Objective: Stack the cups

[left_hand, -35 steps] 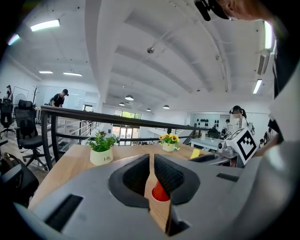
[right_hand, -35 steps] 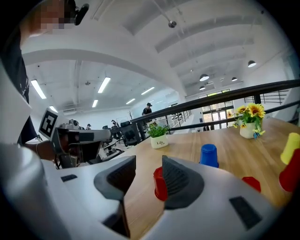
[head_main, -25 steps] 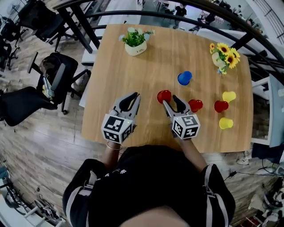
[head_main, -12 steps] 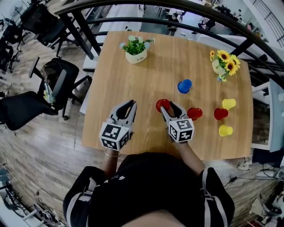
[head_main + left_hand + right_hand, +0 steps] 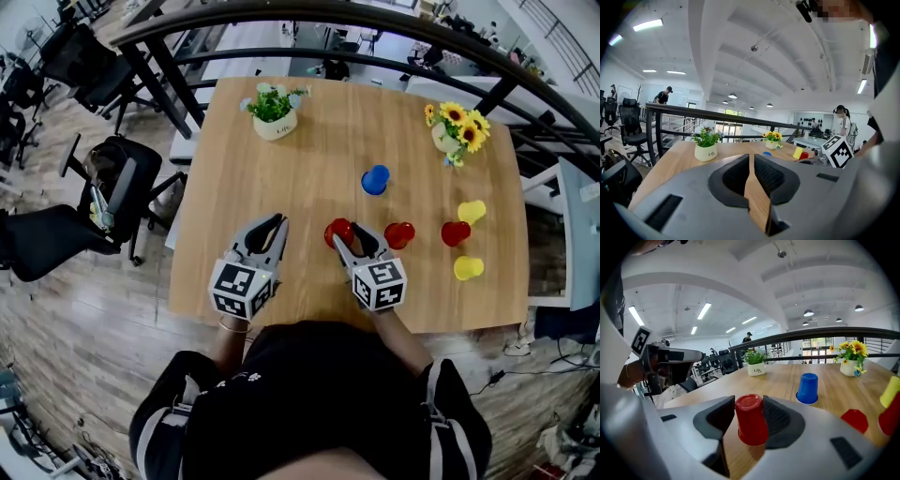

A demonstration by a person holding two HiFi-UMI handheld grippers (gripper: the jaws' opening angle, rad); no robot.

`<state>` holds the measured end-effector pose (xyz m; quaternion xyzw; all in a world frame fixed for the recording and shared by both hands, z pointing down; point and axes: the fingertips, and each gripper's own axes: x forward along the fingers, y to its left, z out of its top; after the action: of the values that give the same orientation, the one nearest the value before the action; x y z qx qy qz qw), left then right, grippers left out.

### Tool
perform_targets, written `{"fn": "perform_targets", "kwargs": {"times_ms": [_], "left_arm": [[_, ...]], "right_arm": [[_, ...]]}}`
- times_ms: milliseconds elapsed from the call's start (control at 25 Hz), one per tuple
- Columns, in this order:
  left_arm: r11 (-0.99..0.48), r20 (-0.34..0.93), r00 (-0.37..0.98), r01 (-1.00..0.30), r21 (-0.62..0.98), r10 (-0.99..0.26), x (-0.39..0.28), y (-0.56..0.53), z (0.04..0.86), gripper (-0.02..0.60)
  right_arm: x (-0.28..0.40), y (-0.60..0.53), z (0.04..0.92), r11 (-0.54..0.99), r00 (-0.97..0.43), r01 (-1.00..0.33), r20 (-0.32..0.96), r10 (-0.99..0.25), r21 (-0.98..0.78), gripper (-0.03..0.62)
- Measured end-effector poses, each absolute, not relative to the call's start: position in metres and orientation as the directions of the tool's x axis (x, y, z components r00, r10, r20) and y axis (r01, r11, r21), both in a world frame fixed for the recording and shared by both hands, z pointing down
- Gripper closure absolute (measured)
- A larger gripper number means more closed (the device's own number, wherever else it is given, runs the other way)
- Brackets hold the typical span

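In the right gripper view, an upturned red cup (image 5: 751,420) is framed between the jaws of the right gripper (image 5: 749,405). The pads are closed in on its two sides, so it is judged to be pinched. Its rim appears to rest on the wooden table (image 5: 785,376), though a slight lift cannot be ruled out.

The left gripper (image 5: 750,159) is held low over the near part of the table. Its jaw tips are drawn together, only a thin wedge of wood shows behind them, and nothing is carried.

In the head view, five more cups are found spread over the right half of the table, each apart from the others:
- a blue cup (image 5: 375,179) farther out
- a second red cup (image 5: 399,233) just beside the right gripper
- a third red cup (image 5: 456,232)
- two yellow cups (image 5: 471,211) (image 5: 467,268) near the right edge

No cup is seen sitting on another, so nothing has been stacked yet. The task is judged to be at its very first pick. The gripped cup remains to be set over a neighbour, probably the second red cup, and the other cups remain to be gathered.
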<state>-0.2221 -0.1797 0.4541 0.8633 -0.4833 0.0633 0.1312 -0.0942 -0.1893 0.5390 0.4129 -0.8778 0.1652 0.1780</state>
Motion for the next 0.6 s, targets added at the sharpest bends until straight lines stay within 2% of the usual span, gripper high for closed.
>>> {"fn": "perform_targets", "kwargs": {"times_ms": [600], "left_arm": [[-0.605,0.236,0.62,-0.784,0.14,-0.748,-0.165,-0.161,0.45,0.56]], "right_arm": [[-0.068,-0.118,0.544,0.591,-0.588,-0.79,0.473,-0.656,-0.162,0.407]]}}
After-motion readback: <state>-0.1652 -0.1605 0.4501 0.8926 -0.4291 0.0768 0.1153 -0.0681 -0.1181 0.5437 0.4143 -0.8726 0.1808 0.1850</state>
